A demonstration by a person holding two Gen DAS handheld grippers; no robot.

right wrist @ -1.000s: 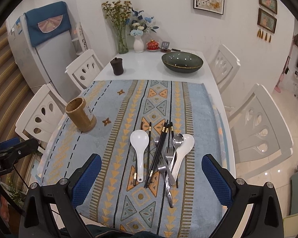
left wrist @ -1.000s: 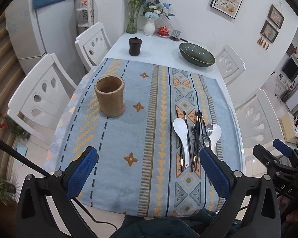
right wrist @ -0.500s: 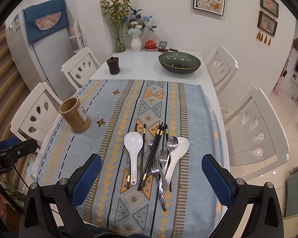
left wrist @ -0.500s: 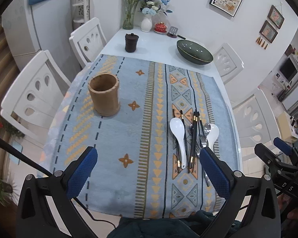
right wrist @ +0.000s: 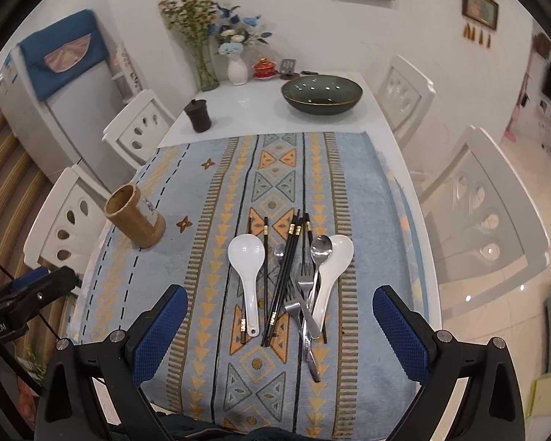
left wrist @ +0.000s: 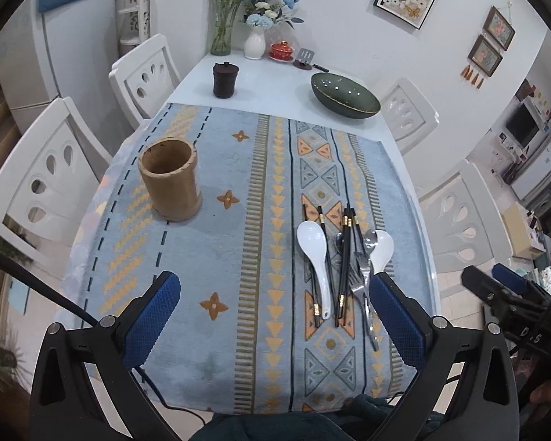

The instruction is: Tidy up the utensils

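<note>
Both views nearer the table [left wrist: 283, 84], patterned blue cloth [left wrist: 216, 242], white chairs [right wrist: 485, 213], both hand-held grippers [left wrist: 275, 308] [right wrist: 279, 316] spread

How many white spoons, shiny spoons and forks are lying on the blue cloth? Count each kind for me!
white spoons: 2
shiny metal spoons: 2
forks: 2, though they overlap in the pile, so this count is less sure
Total: 6

Utensil pile [right wrist: 294, 286] lies right on the cloth [right wrist: 216, 191] — holder [left wrist: 170, 183] stands well left; bowl [right wrist: 321, 93] behind, on the surface [right wrist: 246, 106].
</note>
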